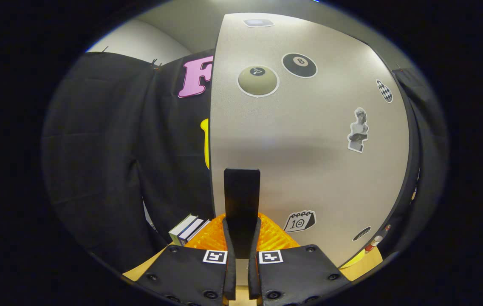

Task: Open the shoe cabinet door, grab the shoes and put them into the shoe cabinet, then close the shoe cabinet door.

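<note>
1. Looking along my claw (241,250), I see both fingers pressed against a dark flat handle (241,204) that stands upright between them; the claw is clamped on it.
2. That handle rises from between the fingertips and sits against the lower part of the cabinet door (309,140), right at its near edge.
3. I see the door as a big pale grey panel, directly ahead of the fingers and stretching off to their right.
4. Stickers are scattered over it: a beige ball (258,80) and a black eight-ball (299,65) high up, a bust figure (358,129) toward the far side, a calendar (300,221) low down just right of the handle.
5. Behind the fingertips, on both sides of the handle's base, I see a ribbed orange thing (273,238); I cannot tell what it is.
6. To the left of it lie a few books (188,229), spines toward me, on a tan surface (139,272).
7. Black cloth (109,161) hangs behind all this on the left.
8. Whether the door is shut or partly swung out, I cannot tell.
</note>
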